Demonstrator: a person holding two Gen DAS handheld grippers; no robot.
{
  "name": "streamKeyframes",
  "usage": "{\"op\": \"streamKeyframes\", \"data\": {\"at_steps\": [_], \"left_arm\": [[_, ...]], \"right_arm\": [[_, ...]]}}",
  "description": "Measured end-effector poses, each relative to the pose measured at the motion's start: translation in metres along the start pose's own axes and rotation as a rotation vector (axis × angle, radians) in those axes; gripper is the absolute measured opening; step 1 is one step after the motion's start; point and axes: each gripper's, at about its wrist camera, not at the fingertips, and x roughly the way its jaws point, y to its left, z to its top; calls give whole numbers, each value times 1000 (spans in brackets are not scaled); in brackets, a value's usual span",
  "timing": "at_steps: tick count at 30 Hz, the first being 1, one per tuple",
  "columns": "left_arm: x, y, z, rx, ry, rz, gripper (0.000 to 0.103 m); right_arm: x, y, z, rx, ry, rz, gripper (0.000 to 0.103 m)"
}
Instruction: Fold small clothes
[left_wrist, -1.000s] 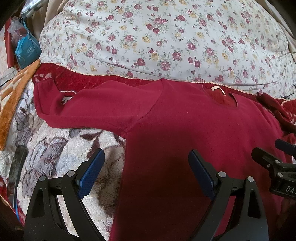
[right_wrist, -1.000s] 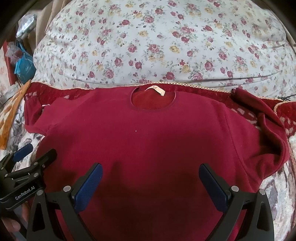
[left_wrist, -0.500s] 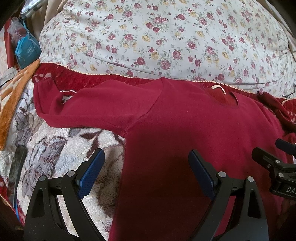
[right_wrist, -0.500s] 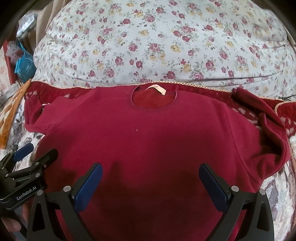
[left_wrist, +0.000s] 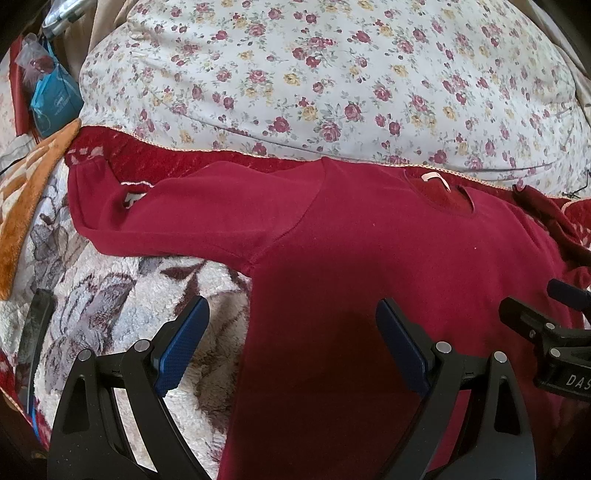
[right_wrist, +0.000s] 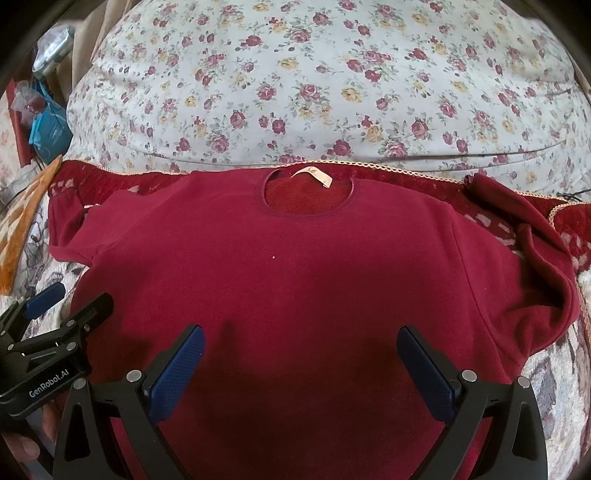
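Note:
A dark red long-sleeved top (right_wrist: 295, 280) lies flat on a bed, neck hole and pale label (right_wrist: 314, 175) at the far side. Its left sleeve (left_wrist: 192, 218) stretches out to the left; its right sleeve (right_wrist: 532, 258) is bunched and folded back. My left gripper (left_wrist: 291, 332) hovers open over the top's left side edge, one finger above the fleece blanket, nothing between its fingers. My right gripper (right_wrist: 301, 354) hovers open over the middle of the top's body, also empty. Each gripper shows at the edge of the other's view: left gripper (right_wrist: 55, 310), right gripper (left_wrist: 546, 317).
A big floral pillow (left_wrist: 314, 81) lies behind the top. A patterned fleece blanket (left_wrist: 110, 295) covers the bed, with a red trimmed cloth (right_wrist: 406, 177) under the collar. An orange cloth (left_wrist: 26, 206) and a blue bag (left_wrist: 51, 103) sit at far left. A dark flat object (left_wrist: 35, 332) lies left.
Both views have shifted very slightly; the top sits a little lower in frame. Neither gripper has taken hold of anything and the garment has not moved.

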Motion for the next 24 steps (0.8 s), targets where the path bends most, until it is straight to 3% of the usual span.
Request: {"op": "streamKeyframes", "data": {"at_steps": [15, 19, 24], "left_arm": [[-4, 8, 3, -22, 12, 3, 92], [-11, 35, 14, -75, 19, 50, 92], [-10, 94, 41, -170, 23, 180, 92]], "right_arm": [[0, 4, 0, -11, 7, 2, 103], [-1, 7, 0, -25, 4, 11, 103], [0, 8, 0, -37, 16, 21, 103]]}}
